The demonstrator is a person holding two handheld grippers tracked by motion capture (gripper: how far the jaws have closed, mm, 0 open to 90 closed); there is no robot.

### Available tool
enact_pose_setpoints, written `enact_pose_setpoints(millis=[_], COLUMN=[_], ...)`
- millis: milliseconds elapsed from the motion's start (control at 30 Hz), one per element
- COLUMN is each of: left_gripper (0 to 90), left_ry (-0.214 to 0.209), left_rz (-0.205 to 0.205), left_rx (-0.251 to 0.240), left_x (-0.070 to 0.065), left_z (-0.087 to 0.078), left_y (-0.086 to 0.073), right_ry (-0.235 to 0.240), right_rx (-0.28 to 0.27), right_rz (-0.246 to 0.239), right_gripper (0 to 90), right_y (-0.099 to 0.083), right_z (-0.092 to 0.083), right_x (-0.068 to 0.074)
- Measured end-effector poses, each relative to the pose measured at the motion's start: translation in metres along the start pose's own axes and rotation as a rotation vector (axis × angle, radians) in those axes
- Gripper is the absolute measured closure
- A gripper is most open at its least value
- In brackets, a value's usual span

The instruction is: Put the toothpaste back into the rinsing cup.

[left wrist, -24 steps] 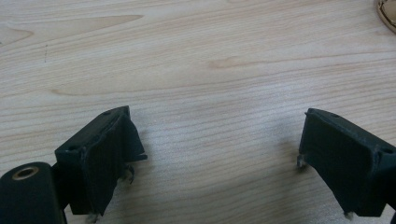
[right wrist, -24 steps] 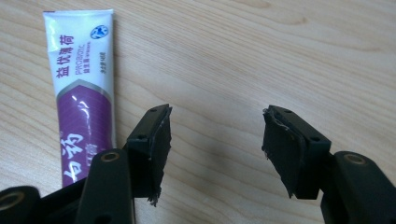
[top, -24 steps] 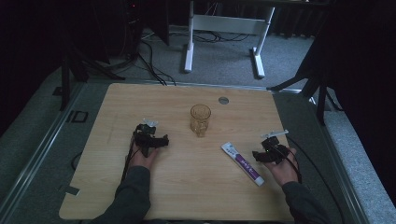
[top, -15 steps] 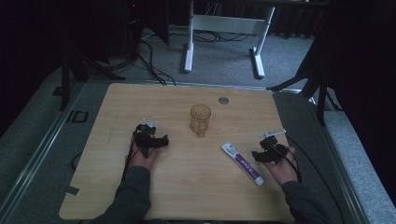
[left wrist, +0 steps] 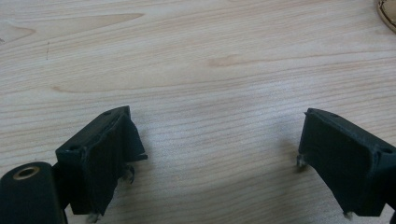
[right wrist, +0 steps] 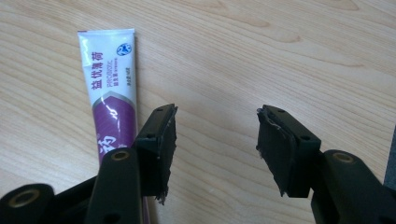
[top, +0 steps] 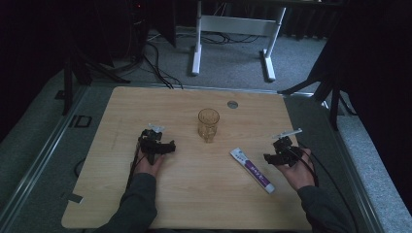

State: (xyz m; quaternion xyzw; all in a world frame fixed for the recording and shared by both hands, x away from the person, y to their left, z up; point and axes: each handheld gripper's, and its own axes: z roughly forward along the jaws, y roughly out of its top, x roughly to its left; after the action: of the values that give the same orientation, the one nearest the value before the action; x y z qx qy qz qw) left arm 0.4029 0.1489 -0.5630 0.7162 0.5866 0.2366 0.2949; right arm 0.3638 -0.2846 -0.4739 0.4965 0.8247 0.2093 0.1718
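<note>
The right gripper (right wrist: 215, 140) stood released, jaws apart over bare table (top: 204, 194), with the toothpaste tube (right wrist: 112, 93) lying flat just beside and outside its left-hand jaw; the left gripper (left wrist: 210, 158) was likewise released and empty, the glass (top: 208, 124) well ahead of it. A closure from there would probably have met only wood. A descent might have pinned or skidded the tube, since it lay outside the gap.
</note>
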Motion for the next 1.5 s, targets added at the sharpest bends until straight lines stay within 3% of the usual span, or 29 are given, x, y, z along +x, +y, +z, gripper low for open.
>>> enact_pose_setpoints(millis=[200,433,933,1500], left_gripper=[10.2,10.2,10.2,10.1], left_ry=[0.0,0.0,0.0,-0.001], left_rz=[0.0,0.0,0.0,0.0], left_rx=[0.001,0.001,0.001,0.0], left_x=[0.0,0.0,0.0,0.0], left_z=[0.0,0.0,0.0,0.0], left_y=[0.0,0.0,0.0,0.0], right_ry=[0.038,0.051,0.077,0.118], right_rx=[0.034,0.054,0.087,0.147], right_rz=[0.03,0.009,0.021,-0.012], right_gripper=[47.9,49.4,49.4,51.4], right_y=[0.003,0.008,0.018,0.024], right_z=[-0.005,-0.012,-0.024,-0.016], right_x=[0.0,-0.001,-0.006,0.003])
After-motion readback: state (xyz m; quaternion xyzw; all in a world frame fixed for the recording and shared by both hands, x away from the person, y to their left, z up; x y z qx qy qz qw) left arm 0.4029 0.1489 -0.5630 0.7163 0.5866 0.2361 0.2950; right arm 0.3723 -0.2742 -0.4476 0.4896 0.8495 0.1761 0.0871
